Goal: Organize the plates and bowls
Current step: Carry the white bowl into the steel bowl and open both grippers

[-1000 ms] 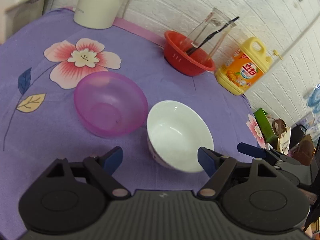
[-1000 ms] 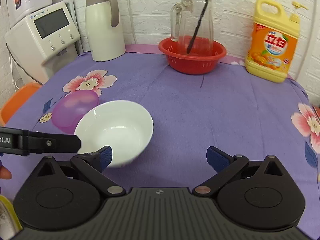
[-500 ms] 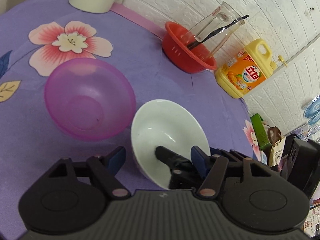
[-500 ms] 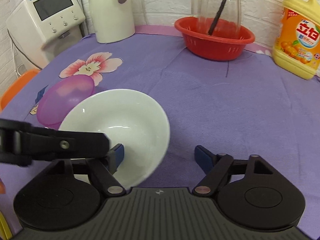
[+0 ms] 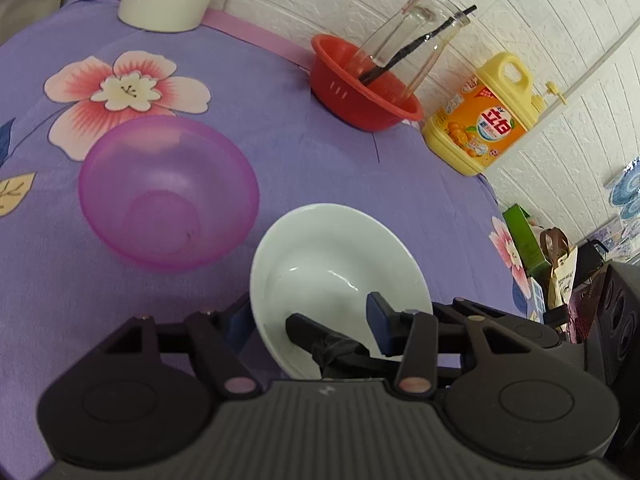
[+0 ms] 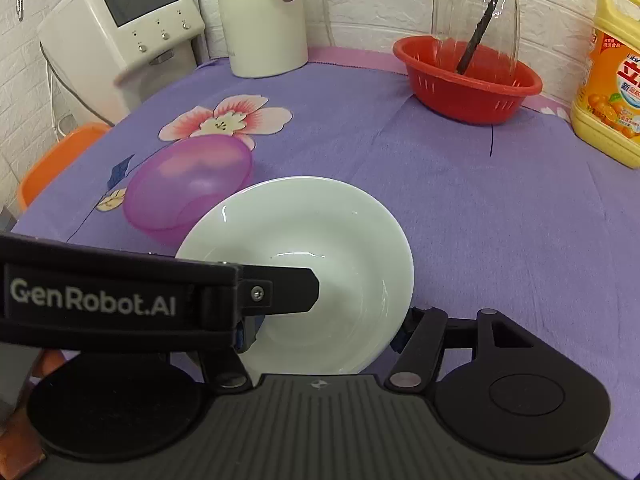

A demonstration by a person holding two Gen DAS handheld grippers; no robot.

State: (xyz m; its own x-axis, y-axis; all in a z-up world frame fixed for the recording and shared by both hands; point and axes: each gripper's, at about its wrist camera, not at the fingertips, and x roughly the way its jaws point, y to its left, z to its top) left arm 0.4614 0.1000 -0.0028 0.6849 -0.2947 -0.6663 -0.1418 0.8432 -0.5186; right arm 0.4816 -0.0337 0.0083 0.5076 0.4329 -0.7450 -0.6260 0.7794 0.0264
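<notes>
The left gripper (image 5: 308,320) straddles the near-left wall of the white ceramic bowl (image 5: 332,264): one blue-padded finger sits inside the bowl, the other outside against the purple cloth, and the jaws are closing on the rim — whether the pads already press on it cannot be told. In the right wrist view the same gripper's finger, on an arm lettered GenRobot.AI, reaches across from the left into the bowl.

The right gripper (image 6: 324,332) has the bowl's near edge between its fingers, which stand at either side of the bowl; its jaws are spread about as wide as the bowl, and contact with the pads cannot be made out.

The white bowl sits on the purple flowered tablecloth (image 6: 460,216), slightly tipped, just beside a translucent pink plastic bowl (image 5: 168,192) to its left; the two look close to touching or just apart.

Farther back stands a red plastic colander (image 6: 468,84) holding a clear glass jug (image 6: 476,12) with a black stirrer in it. At the right edge is a yellow dish-soap bottle (image 5: 484,120) — orange label, pump top. At the back left, a cream thermos jug (image 6: 264,20) stands next to a white water dispenser (image 6: 128,20), against a white brick-pattern wall.
</notes>
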